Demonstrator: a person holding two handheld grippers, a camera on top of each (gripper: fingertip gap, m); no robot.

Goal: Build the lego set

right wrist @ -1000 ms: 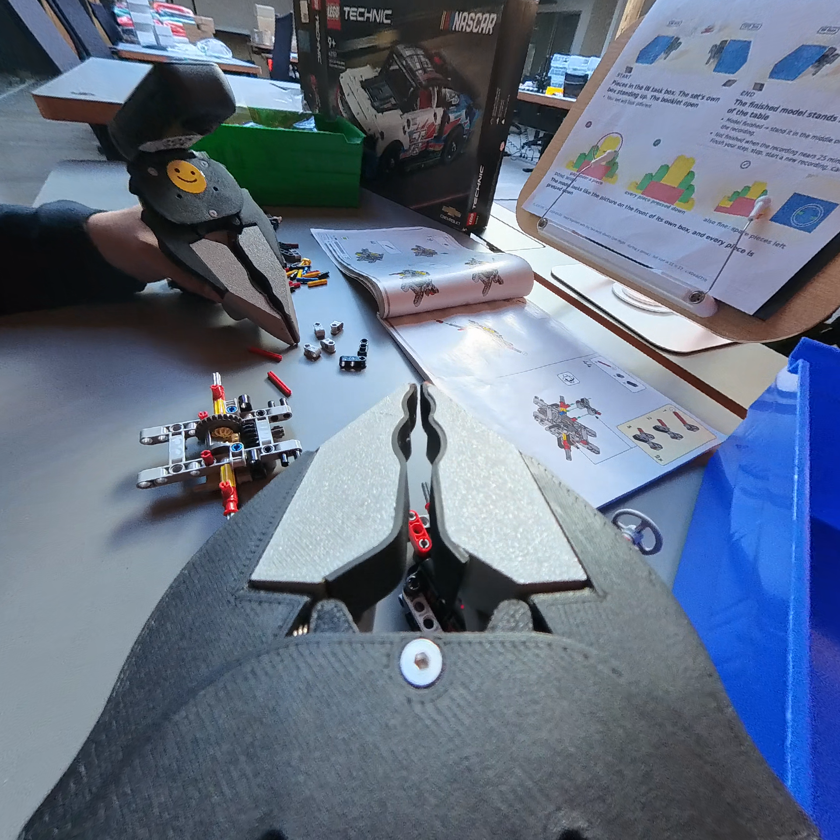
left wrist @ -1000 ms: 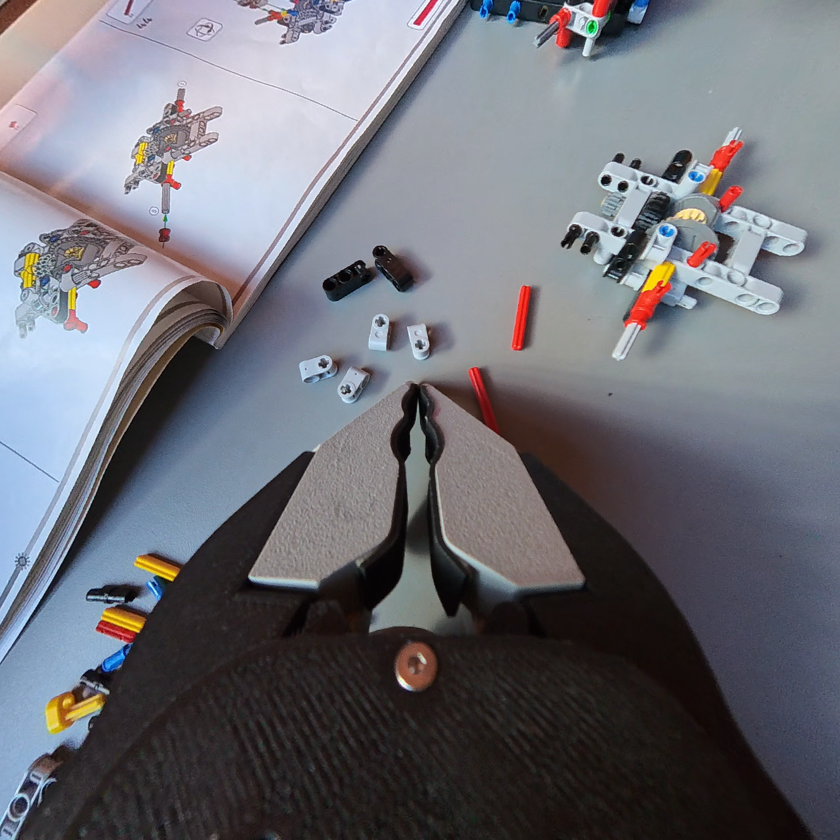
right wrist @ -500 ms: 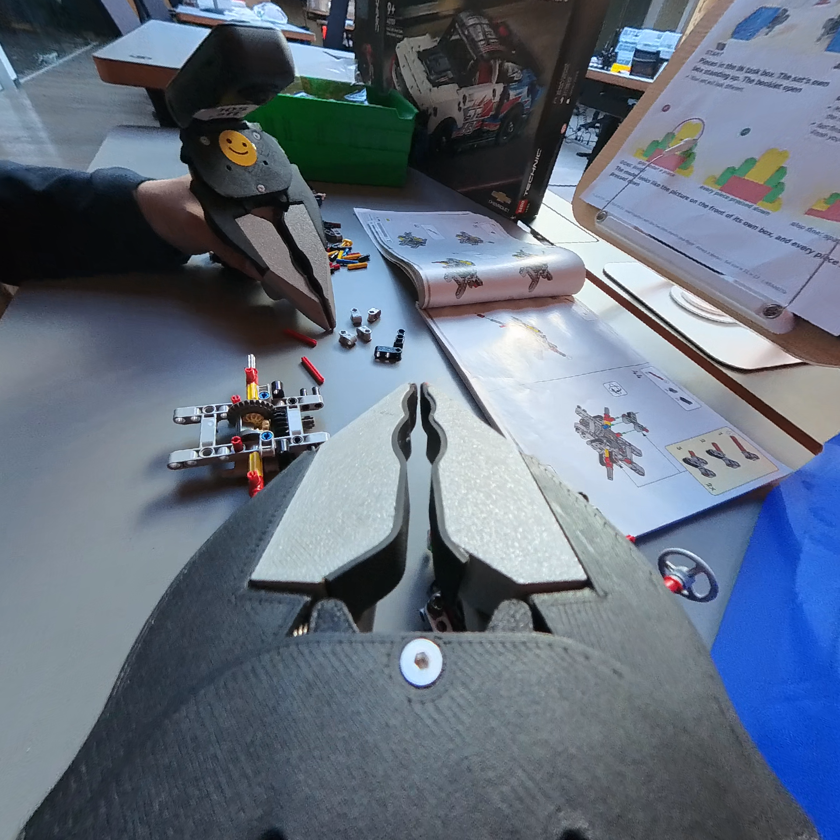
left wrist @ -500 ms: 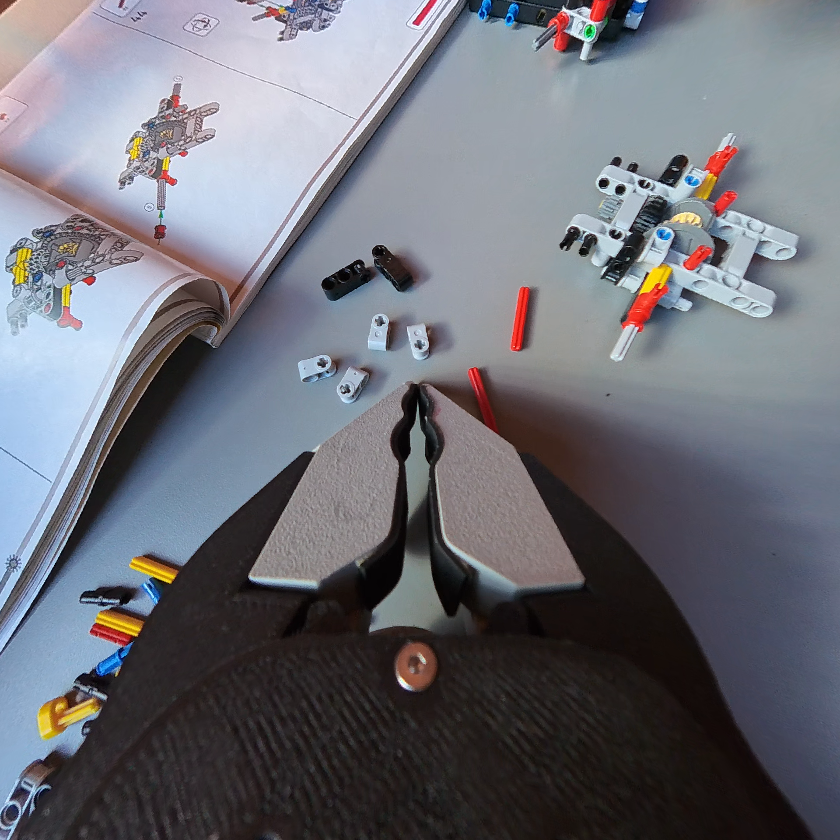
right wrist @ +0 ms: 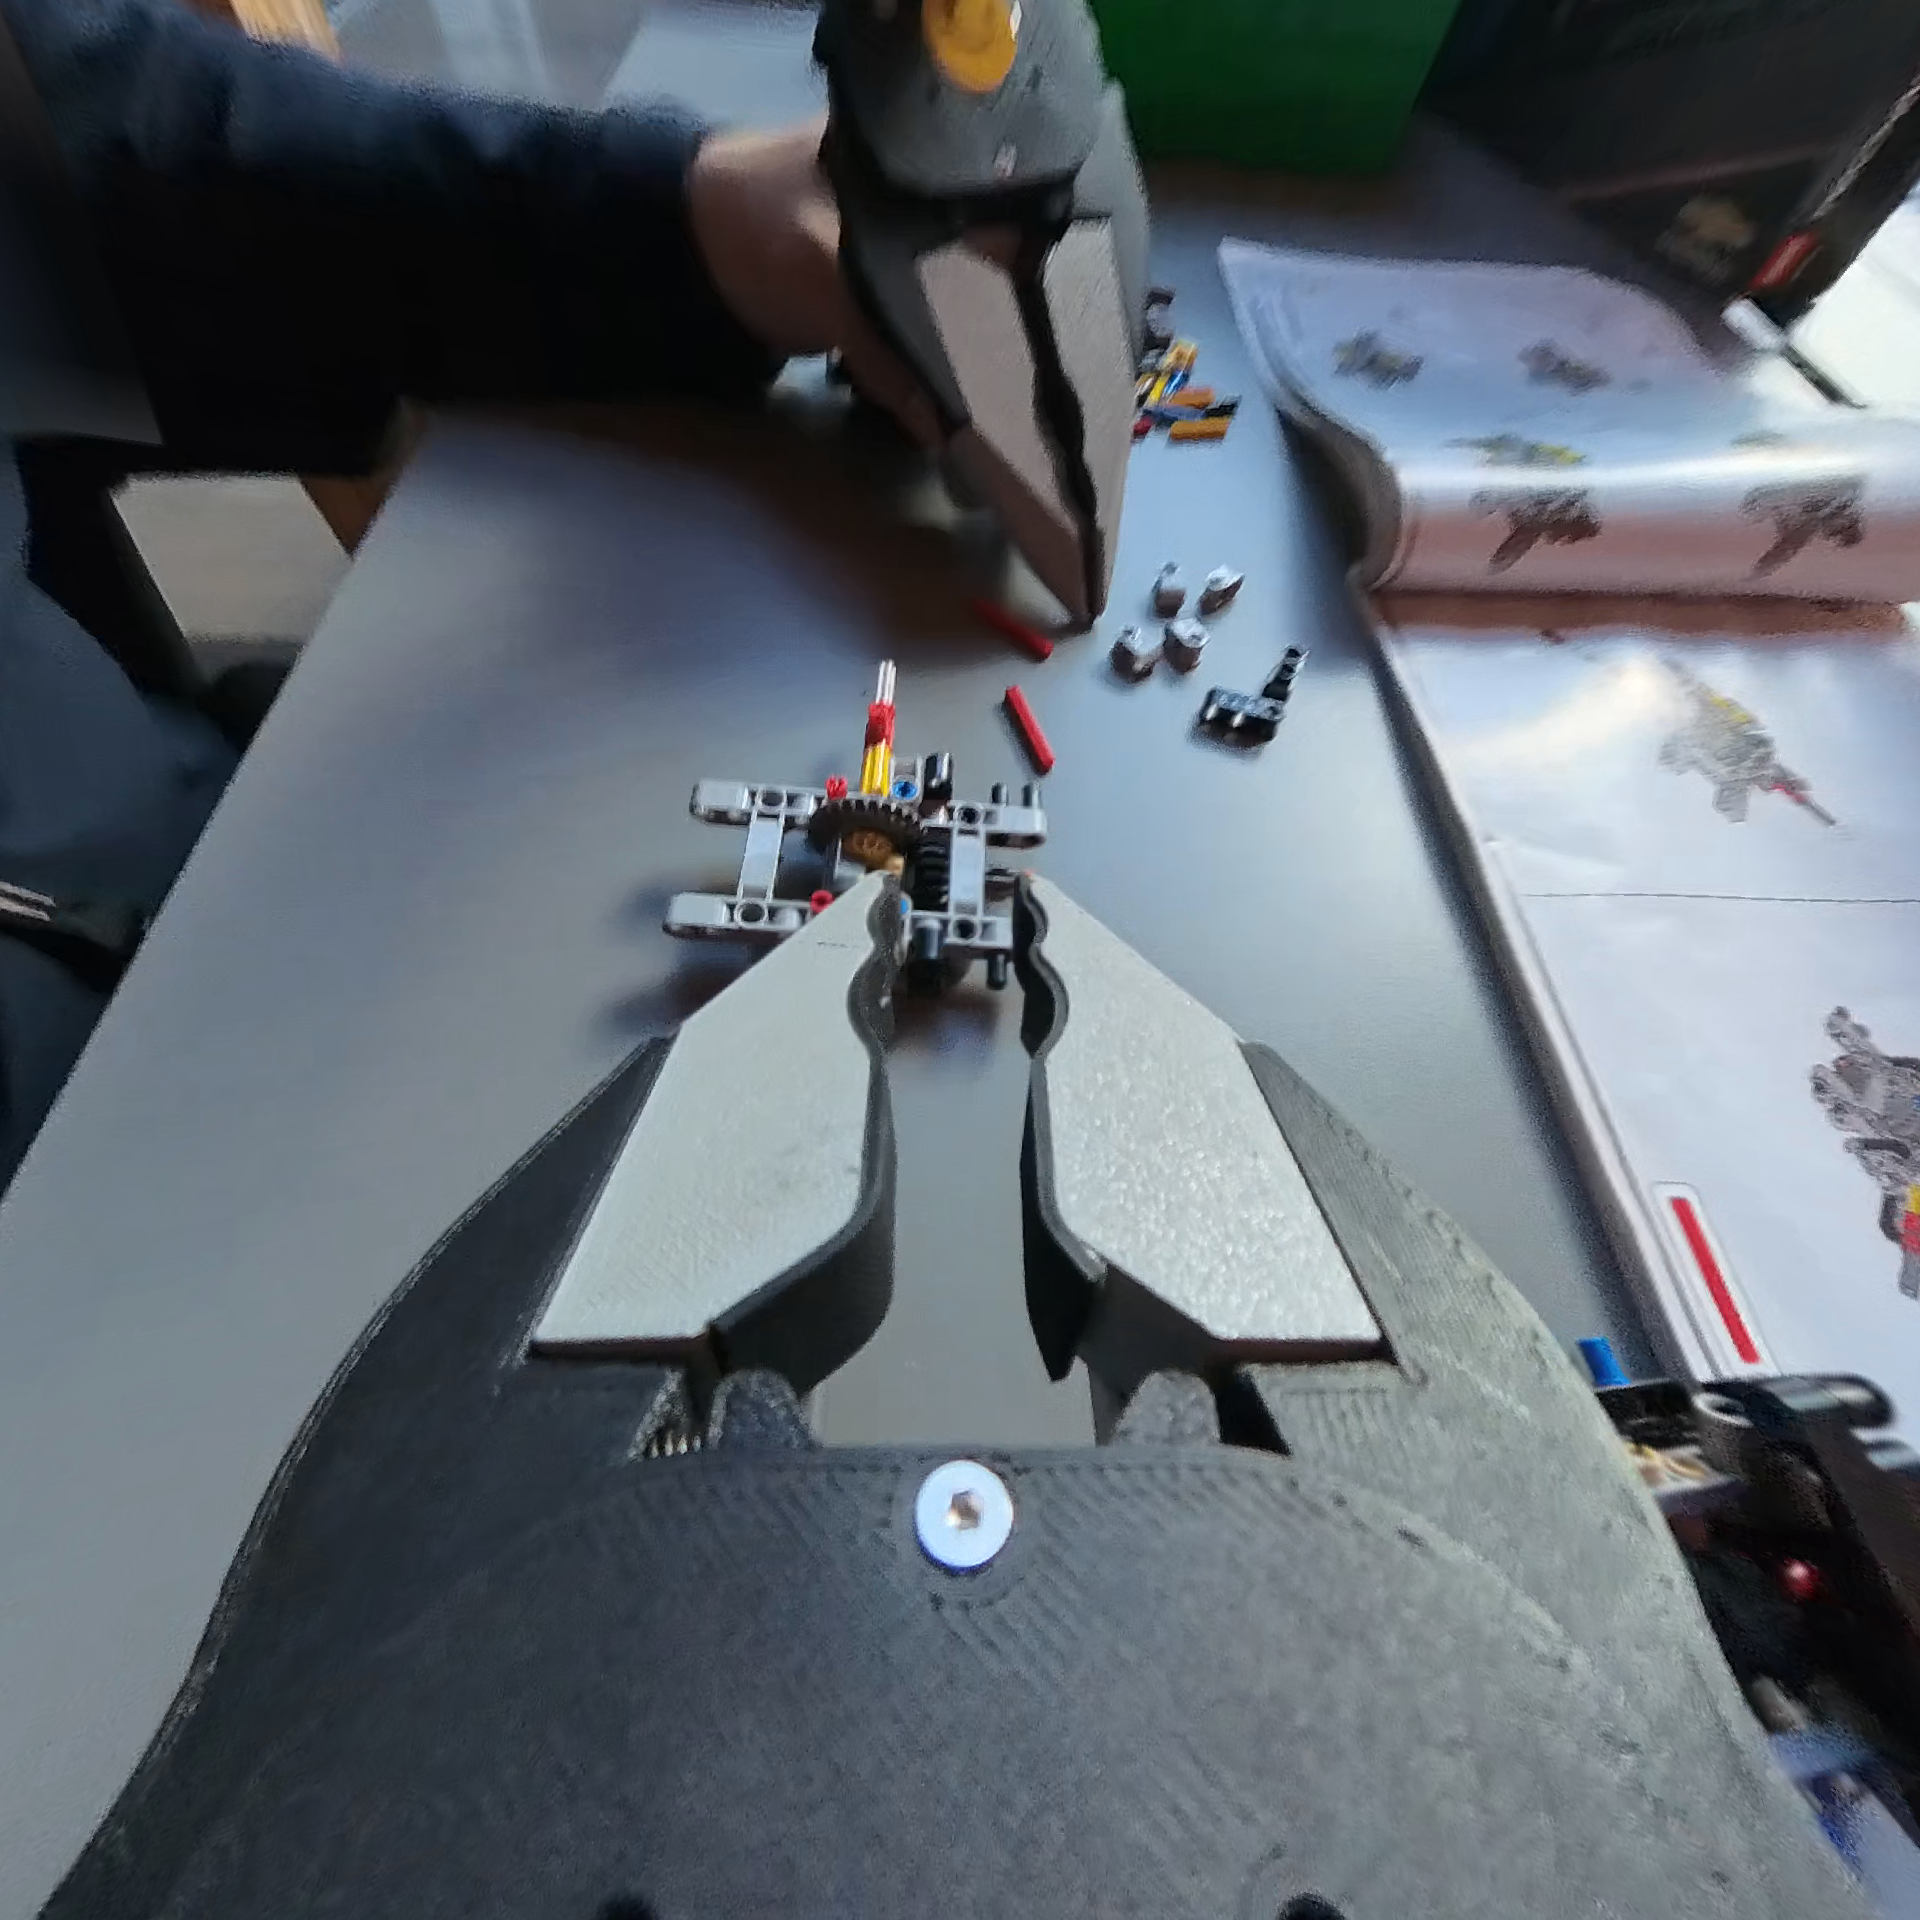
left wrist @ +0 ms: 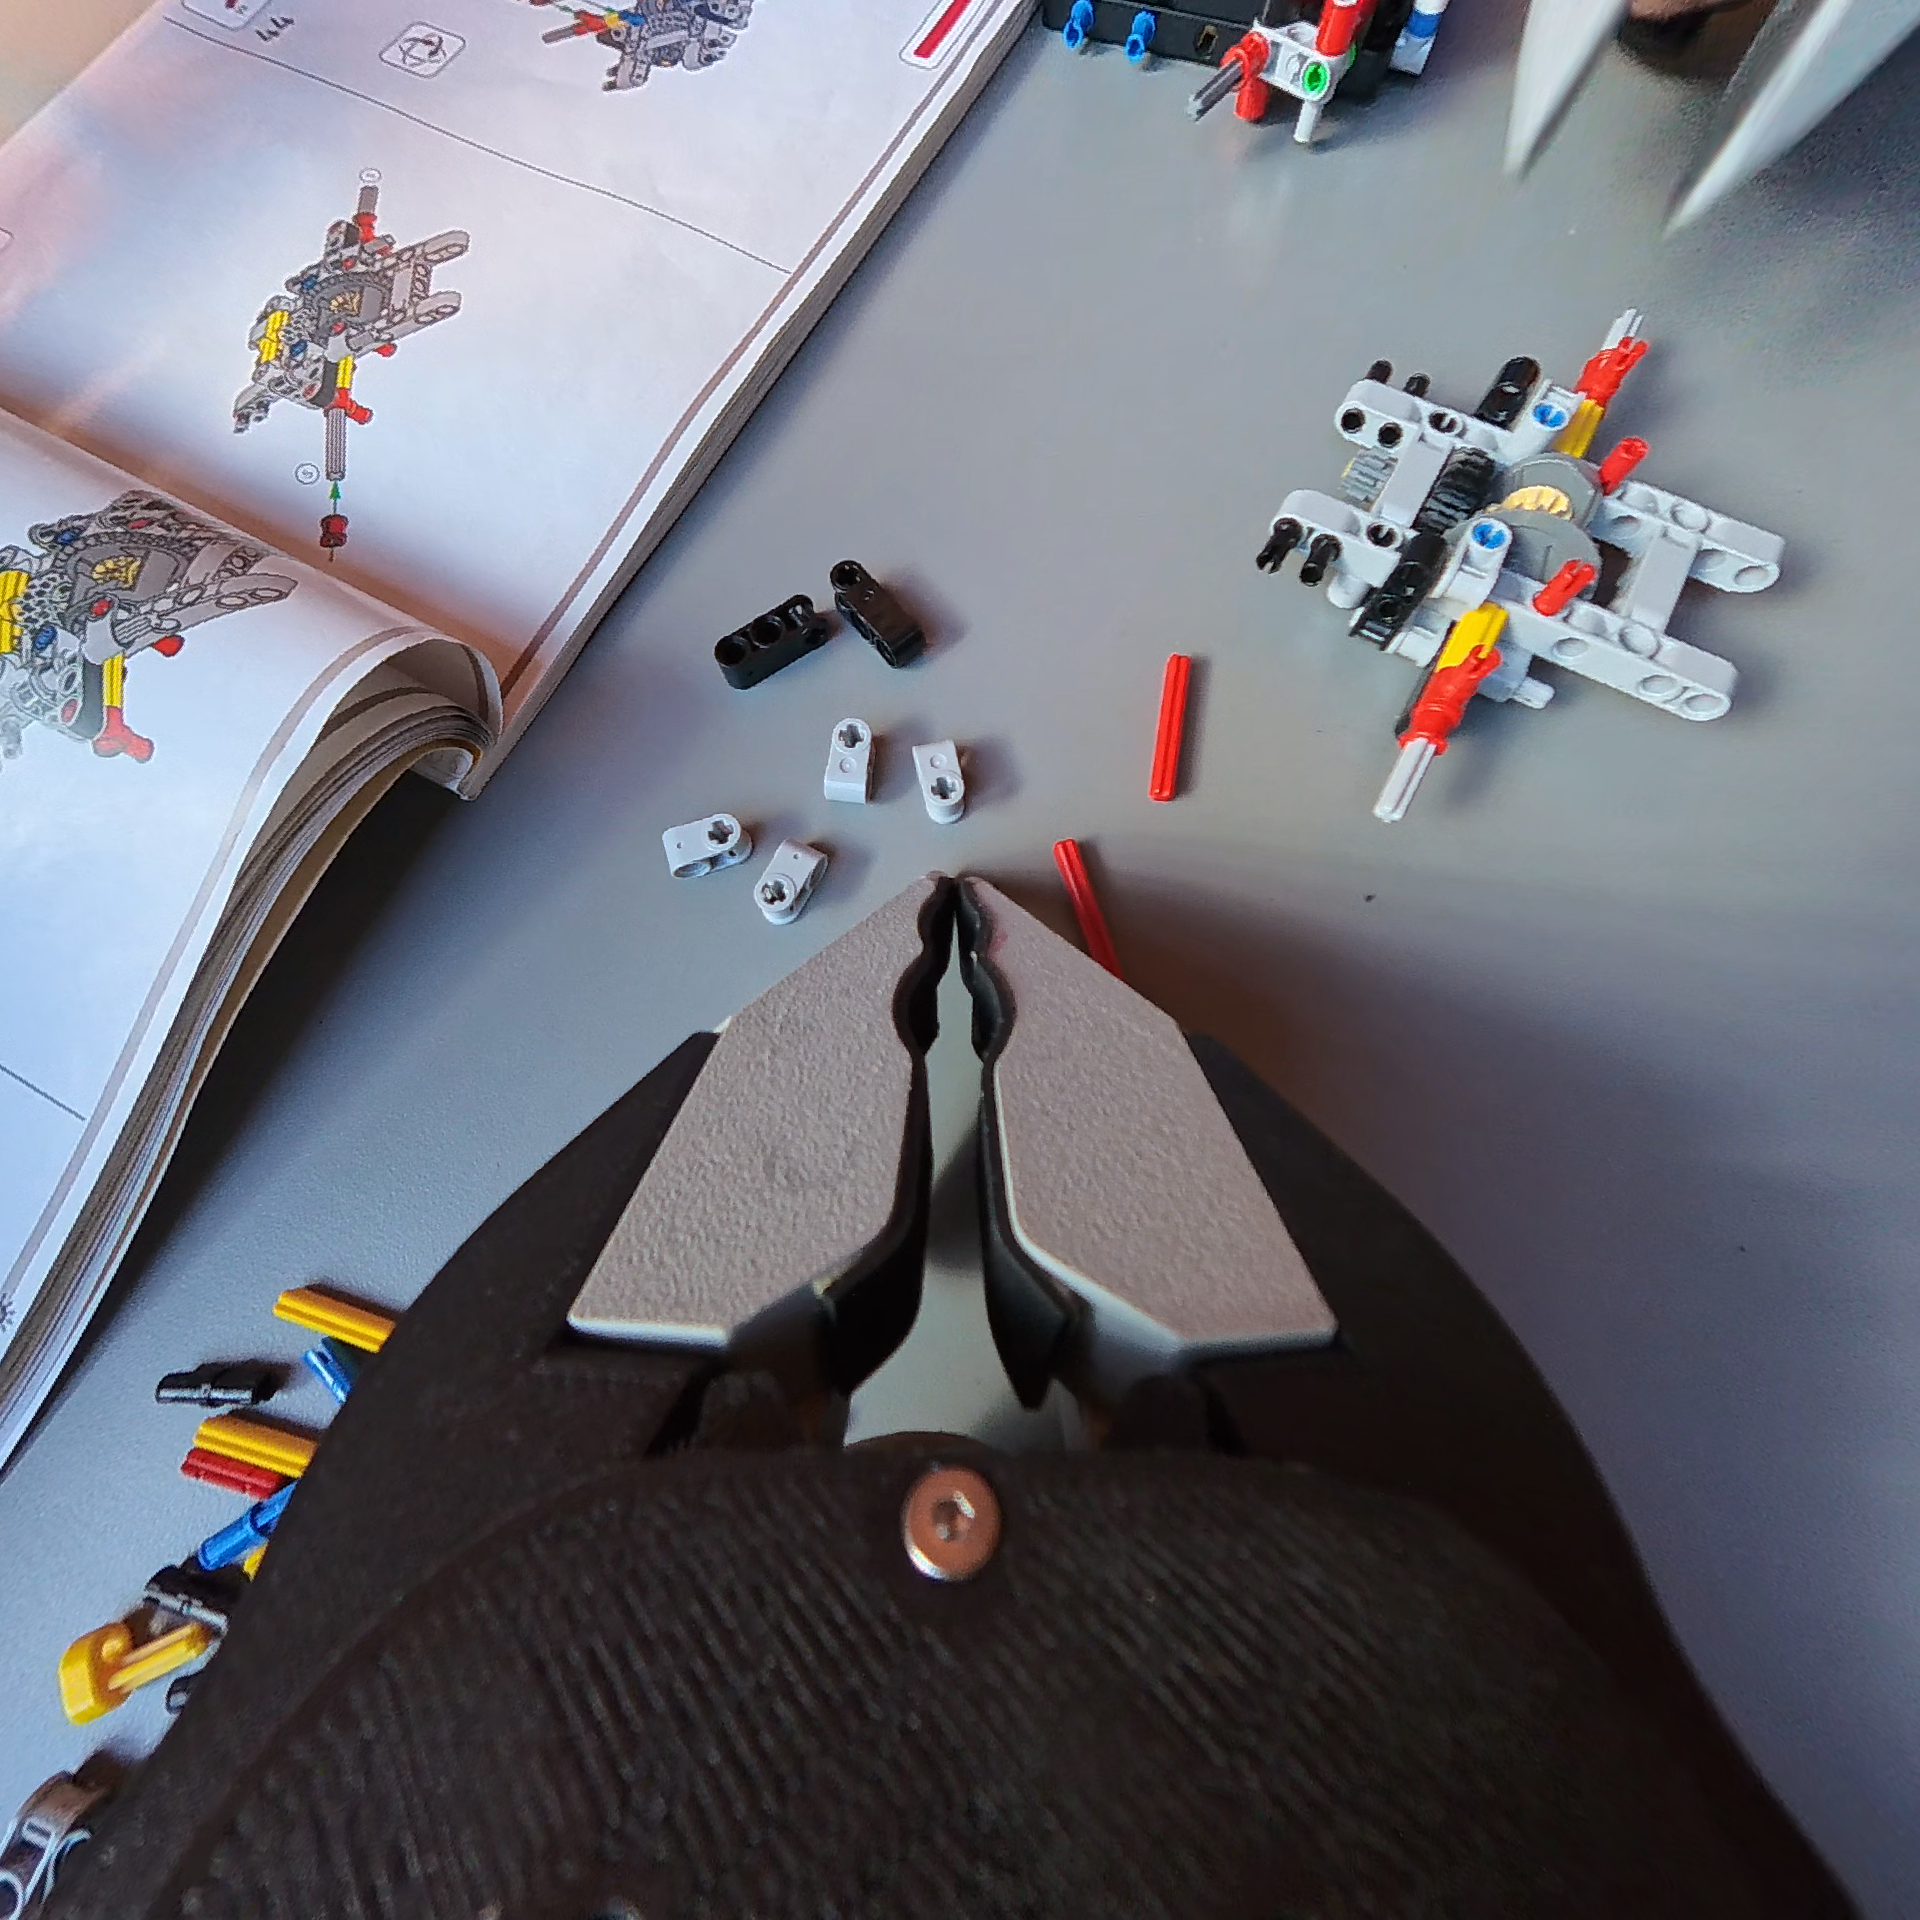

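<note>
My left gripper [left wrist: 954, 883] is shut with nothing between its pads, its tips low over the grey table. A red axle [left wrist: 1081, 904] lies just right of the tips, and several small grey connectors [left wrist: 850, 762] lie just ahead to the left. My right gripper [right wrist: 956, 894] is open and empty. In its view a grey beam-and-gear assembly [right wrist: 873, 842] sits on the table behind its tips. The left wrist view shows that assembly [left wrist: 1507, 520] lying free, with the right gripper's blurred fingers [left wrist: 1558, 83] still apart from it. The left gripper [right wrist: 1081, 613] also shows in the right wrist view.
A second red axle [left wrist: 1169, 727] and two black pieces [left wrist: 769, 641] lie near the connectors. An open instruction booklet [left wrist: 416, 260] covers the left side. Loose coloured pins [left wrist: 249, 1444] lie at lower left. Another black assembly [left wrist: 1278, 52] sits at the far edge. A green bin [right wrist: 1268, 83] stands behind. The grippers' ends are close to 15 centimeters from one another.
My right gripper has opened from shut and swung down toward the grey assembly; its fingers now enter the left wrist view. My left gripper has stayed shut and still.
</note>
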